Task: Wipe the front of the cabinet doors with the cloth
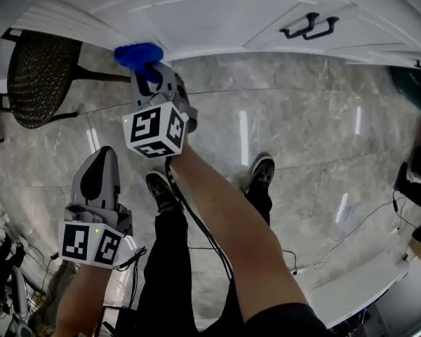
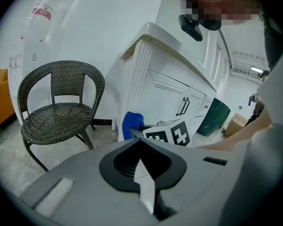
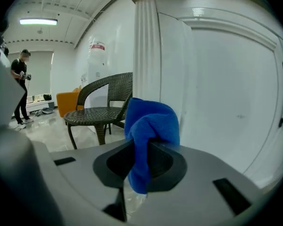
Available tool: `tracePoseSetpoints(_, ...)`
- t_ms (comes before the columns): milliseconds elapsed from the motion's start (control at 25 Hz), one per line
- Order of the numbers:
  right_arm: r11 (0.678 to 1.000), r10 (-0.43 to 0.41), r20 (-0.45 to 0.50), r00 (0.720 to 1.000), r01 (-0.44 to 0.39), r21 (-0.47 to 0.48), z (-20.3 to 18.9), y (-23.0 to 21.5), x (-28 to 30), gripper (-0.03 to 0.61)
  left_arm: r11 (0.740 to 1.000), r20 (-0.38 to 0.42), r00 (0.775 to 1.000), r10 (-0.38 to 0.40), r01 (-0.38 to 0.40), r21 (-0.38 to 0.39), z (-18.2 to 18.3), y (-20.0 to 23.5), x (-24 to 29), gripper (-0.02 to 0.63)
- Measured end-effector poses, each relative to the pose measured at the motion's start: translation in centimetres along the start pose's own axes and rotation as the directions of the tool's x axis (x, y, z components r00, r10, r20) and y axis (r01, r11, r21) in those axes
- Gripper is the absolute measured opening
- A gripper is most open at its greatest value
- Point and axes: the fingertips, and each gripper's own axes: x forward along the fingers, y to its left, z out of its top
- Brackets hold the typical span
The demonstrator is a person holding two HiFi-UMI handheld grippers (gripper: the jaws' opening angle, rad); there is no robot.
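Upper left of the head view, the right gripper (image 1: 147, 72) clamps the cloth (image 1: 137, 53), bunched forward to meet the cabinet door (image 1: 217, 9) first. Lower left, the left gripper (image 1: 100, 161) hangs closed and empty, held clear.

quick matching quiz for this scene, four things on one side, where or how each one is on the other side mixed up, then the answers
1. blue cloth
2. wicker chair
3. left gripper
4. door handles

A. black, on the white cabinet
B. shut and empty, held low
C. pinched in the right gripper
D. standing on the floor beside the cabinet

Pairs: 1-C, 2-D, 3-B, 4-A
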Motion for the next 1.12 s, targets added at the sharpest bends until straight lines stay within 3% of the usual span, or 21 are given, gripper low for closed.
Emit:
tracePoseSetpoints(200,0.999,-0.01,-0.042,0.999,0.011,0.032,-1.8,-4.6,-0.5,0.051,0.999,-0.004,1.0,0.018,-0.018,-0.037,-0.7,-1.1,1.8,-0.002)
tracePoseSetpoints(400,0.986,-0.114,-0.099,0.989,0.124,0.108,-4.9,-13.6,-3.5,0.051,0.999,0.006,1.0,-0.024,0.024,-0.04,-0.5,-6.7,4.4,-0.002)
tracePoseSetpoints(640,0.977,-0.188,-0.158,0.969,0.201,0.075,-8.0,-22.4,-7.8,0.051,0.997,0.014,0.998,-0.069,0.069,-0.037,-0.4,-12.6,7.5,-0.002)
tracePoseSetpoints(800,0.969,-0.227,-0.167,0.96,0.24,0.064,-9.3,-26.0,-10.3,0.051,0.996,0.015,0.997,-0.079,0.08,-0.049,-1.0,-14.9,8.4,-0.002)
tracePoseSetpoints(960,0.941,-0.305,-0.196,0.932,0.327,0.089,-10.3,-30.4,-12.3,0.051,0.994,0.017,0.996,-0.086,0.087,-0.067,-1.5,-16.0,8.8,-0.002)
tracePoseSetpoints(1120,0.931,-0.328,-0.206,0.922,0.352,0.095,-10.9,-29.6,-12.9,0.051,0.993,0.014,0.996,-0.088,0.089,-0.073,-1.9,-15.2,7.9,-0.001)
